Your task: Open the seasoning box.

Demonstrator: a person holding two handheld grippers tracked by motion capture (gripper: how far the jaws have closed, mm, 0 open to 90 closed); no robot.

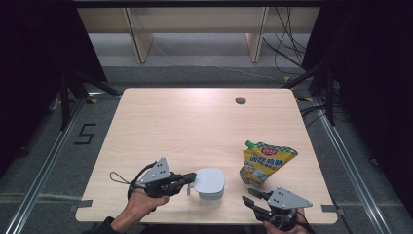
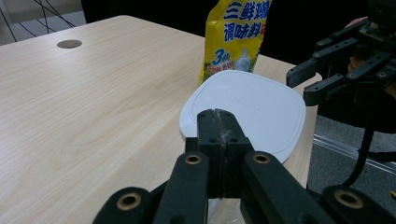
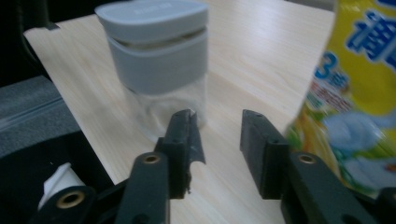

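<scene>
Left tool (image 1: 191,181) lies low over the worktop (image 1: 195,122), jaws pressed together with nothing between them, tips just beside the jar (image 1: 210,184). The jar, clear glass with a grey lid (image 2: 245,109), stands upright near the worktop's front edge. Right tool (image 1: 250,196) is apart from the jar, jaws partly open and empty. A yellow pouch (image 1: 265,162) stands behind it, to the jar's right.

A clear jar (image 1: 210,184) with a pale grey lid stands near the tabletop's (image 1: 195,122) front edge. The pouch (image 1: 265,162) is yellow with blue lettering and a green cap. Light wood-grain tabletop.
</scene>
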